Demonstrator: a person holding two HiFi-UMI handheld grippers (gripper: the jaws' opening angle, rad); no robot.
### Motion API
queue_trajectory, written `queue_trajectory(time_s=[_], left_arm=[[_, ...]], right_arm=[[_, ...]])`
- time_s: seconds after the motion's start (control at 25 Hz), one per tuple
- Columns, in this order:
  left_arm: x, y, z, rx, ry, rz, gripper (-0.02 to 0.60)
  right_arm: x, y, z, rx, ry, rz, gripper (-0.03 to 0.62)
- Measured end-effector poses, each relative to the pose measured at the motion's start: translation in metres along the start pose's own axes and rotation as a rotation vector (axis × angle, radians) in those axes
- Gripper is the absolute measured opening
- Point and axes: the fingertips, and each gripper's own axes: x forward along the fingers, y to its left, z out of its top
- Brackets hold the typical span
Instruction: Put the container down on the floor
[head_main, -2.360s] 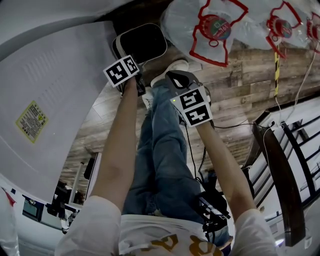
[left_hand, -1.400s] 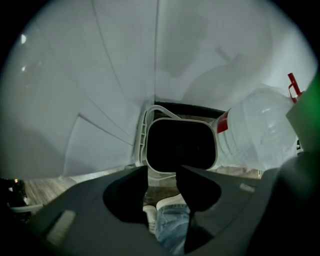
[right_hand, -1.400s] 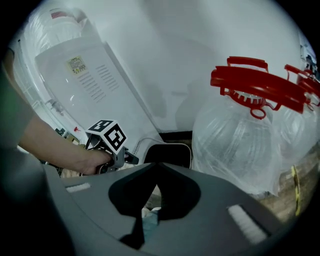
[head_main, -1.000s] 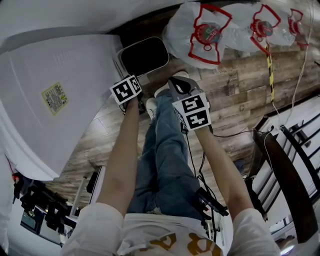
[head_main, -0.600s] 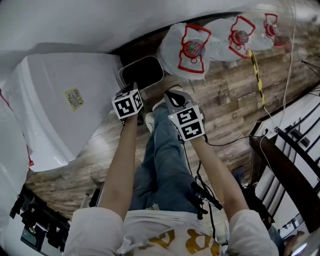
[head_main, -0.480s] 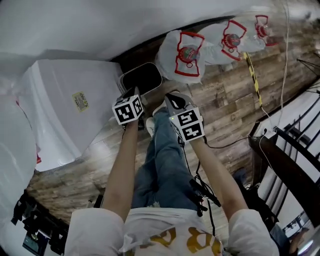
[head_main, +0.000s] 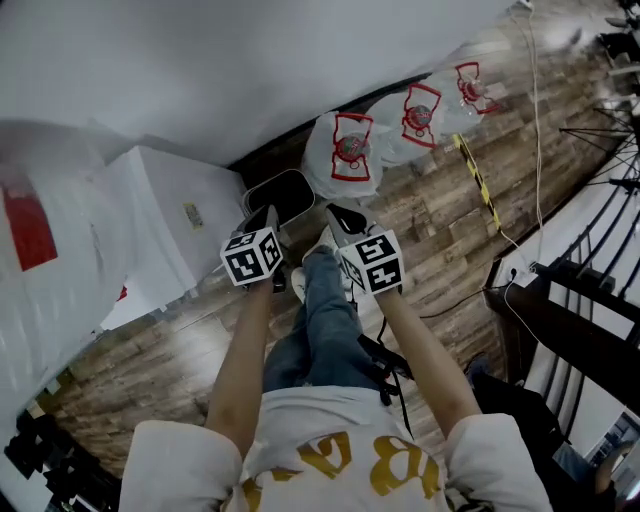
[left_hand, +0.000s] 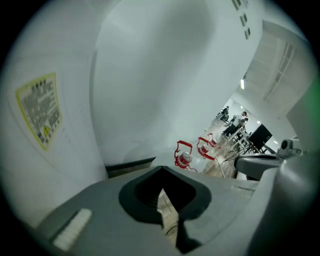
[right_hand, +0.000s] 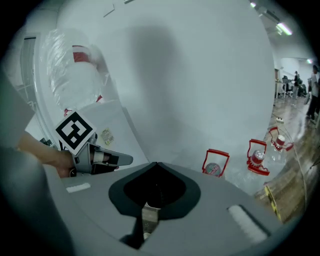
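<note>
Container (head_main: 280, 190), black, rounded, pale-rimmed, sits on wooden floor (head_main: 440, 220); left gripper (head_main: 266, 218) and right gripper (head_main: 343, 218), both closed and empty, should back away without nudging it.

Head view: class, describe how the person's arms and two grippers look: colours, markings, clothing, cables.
The left gripper and right gripper have grey-and-black bodies with grey fingers. Each carries a white cube with black square markers. The arms are bare below short white T-shirt sleeves, and the shirt has yellow print. A thin black cable runs under the right arm.
</note>
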Motion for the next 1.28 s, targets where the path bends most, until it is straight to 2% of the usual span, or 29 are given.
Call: queue_trajectory(time_s=[0.08, 0.32, 0.4, 0.48, 0.72, 1.0, 1.2, 1.28], left_arm=[[-0.018, -0.012, 0.012, 0.016, -0.028, -0.022, 0.0], [-0.074, -0.053, 0.045, -0.015, -0.148, -0.131, 0.0], [-0.09, -0.065, 0.057, -0.038, -0.178, -0.176, 0.0], [-0.102, -0.077, 0.066, -0.037, -0.195, -0.21, 0.0], [-0.159, -0.105, 0.081, 0.093, -0.247, -0.204, 0.0], [-0.2, -0.13, 0.091, 0.187, -0.282, -0.181, 0.0], [-0.21, -0.137, 0.1, 0.189, -0.323, -0.18, 0.0], [-0.213, -0.139, 0.099, 0.218, -0.33, -0.173, 0.001]], right_arm=[[-0.014, 0.004, 0.013, -0.015, -0.023, -0.005, 0.029], [-0.059, 0.018, 0.055, -0.101, -0.109, -0.026, 0.029], [-0.074, 0.014, 0.071, -0.091, -0.159, -0.074, 0.028], [-0.089, 0.005, 0.087, -0.032, -0.217, -0.129, 0.028], [-0.14, 0.021, 0.099, 0.087, -0.305, -0.148, 0.028], [-0.165, 0.058, 0.108, 0.037, -0.341, -0.116, 0.028], [-0.169, 0.064, 0.117, 0.017, -0.355, -0.104, 0.028], [-0.169, 0.066, 0.121, 0.01, -0.363, -0.101, 0.028]])
